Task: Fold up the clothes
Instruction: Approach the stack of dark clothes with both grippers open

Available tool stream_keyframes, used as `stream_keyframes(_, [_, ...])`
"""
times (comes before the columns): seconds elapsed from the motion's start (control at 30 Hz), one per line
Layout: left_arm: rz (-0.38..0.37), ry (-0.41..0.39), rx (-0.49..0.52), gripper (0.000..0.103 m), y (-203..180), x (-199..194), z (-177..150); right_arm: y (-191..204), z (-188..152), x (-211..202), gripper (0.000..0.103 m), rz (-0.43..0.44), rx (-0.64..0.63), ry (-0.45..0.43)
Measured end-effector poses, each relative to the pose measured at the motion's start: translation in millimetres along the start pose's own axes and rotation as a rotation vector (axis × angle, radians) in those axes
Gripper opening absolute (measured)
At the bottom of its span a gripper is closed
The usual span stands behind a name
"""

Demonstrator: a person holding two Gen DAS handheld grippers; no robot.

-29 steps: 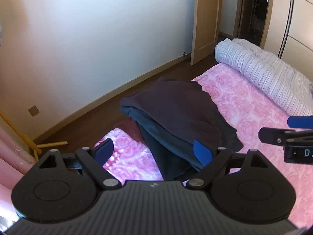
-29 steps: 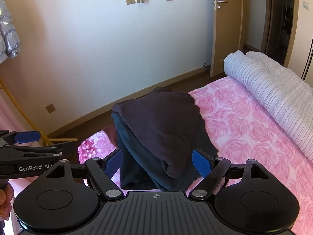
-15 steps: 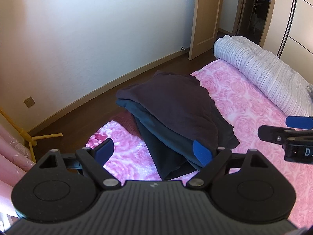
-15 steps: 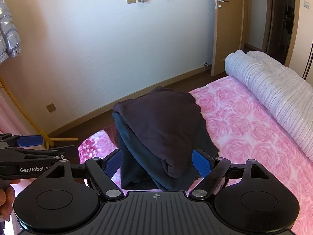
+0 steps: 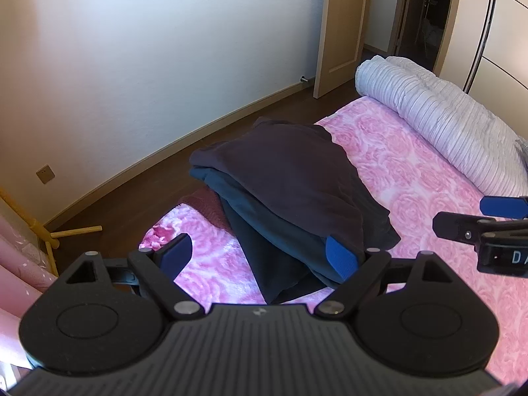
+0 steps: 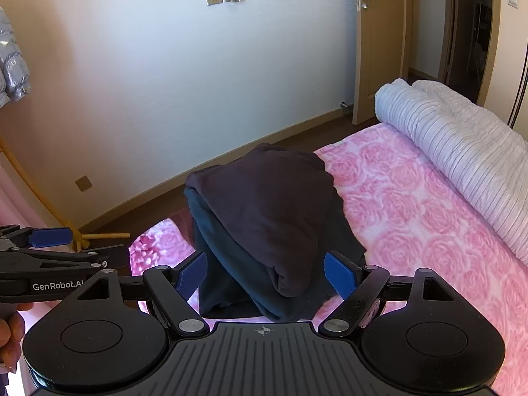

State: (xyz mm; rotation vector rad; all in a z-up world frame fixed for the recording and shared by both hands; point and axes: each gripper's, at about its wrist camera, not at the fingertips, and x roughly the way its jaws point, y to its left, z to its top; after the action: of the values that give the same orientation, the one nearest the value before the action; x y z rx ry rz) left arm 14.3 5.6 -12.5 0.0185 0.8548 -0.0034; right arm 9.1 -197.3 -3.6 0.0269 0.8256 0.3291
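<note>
Left wrist view: both grippers hover empty over a stack of dark clothes at the bed's corner.

Dark clothes (image 5: 290, 194) lie piled on the pink rose-print bed (image 5: 429, 178), at its near corner toward the wall, well apart from the rolled striped quilt (image 5: 442, 122) along the bed's far side. The left gripper (image 5: 264, 254) has its jaws spread wide, nothing between them; the pile's near end sits just ahead and slightly to the right of them. The right gripper (image 6: 269, 272) also has spread jaws, and the pile's near folded edge lies straight ahead between them, so it looks the nearer of the two. The pile's long axis runs away from both grippers toward the wall. A hand (image 6: 11, 336) shows at the right wrist view's lower left edge.
</note>
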Motion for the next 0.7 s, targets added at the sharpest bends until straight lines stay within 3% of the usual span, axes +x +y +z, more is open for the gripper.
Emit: stream_keyframes(0.7, [-0.009,0.008,0.02,0.086,-12,1,-4,-14,-4,3,0.081,0.0,0.029,0.018])
